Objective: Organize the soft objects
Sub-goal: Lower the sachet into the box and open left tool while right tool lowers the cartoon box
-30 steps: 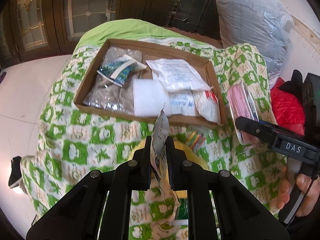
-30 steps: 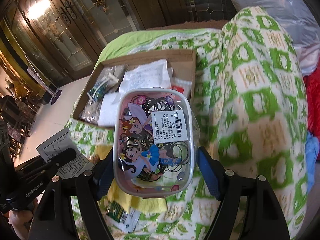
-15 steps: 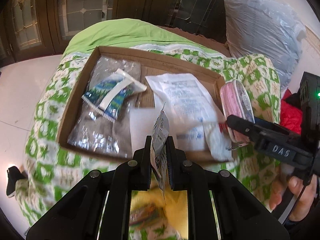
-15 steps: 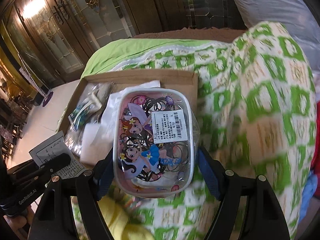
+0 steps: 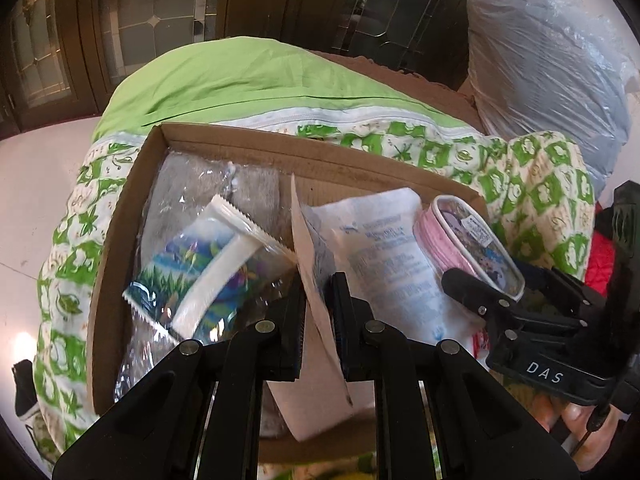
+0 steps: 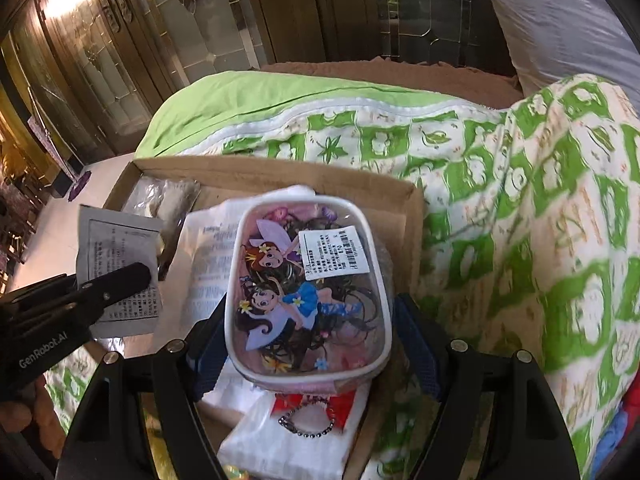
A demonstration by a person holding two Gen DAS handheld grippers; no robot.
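Note:
My left gripper (image 5: 318, 304) is shut on a thin white paper packet (image 5: 310, 280) with printed text, held on edge over the cardboard tray (image 5: 280, 152); the packet also shows in the right wrist view (image 6: 120, 268). My right gripper (image 6: 308, 340) is shut on a pink fairy-print pouch (image 6: 308, 292) of hair ties, held over the tray's right end (image 6: 412, 240); the pouch also shows in the left wrist view (image 5: 468, 248). In the tray lie a white printed bag (image 5: 392, 256), a colourful sachet (image 5: 208, 276) and clear bags (image 5: 208, 184).
The tray sits on a green-and-white patterned quilt (image 6: 520, 220) with a plain green cover (image 5: 240, 76) behind. A large plastic-wrapped bundle (image 5: 548, 60) stands at back right. Dark glass-panelled doors (image 6: 120, 40) are behind. Red cloth (image 5: 600, 256) lies at right.
Both grippers have moved forward over the tray with their loads. The packet and the pouch now hang over the tray's contents instead of over the quilt in front of it.

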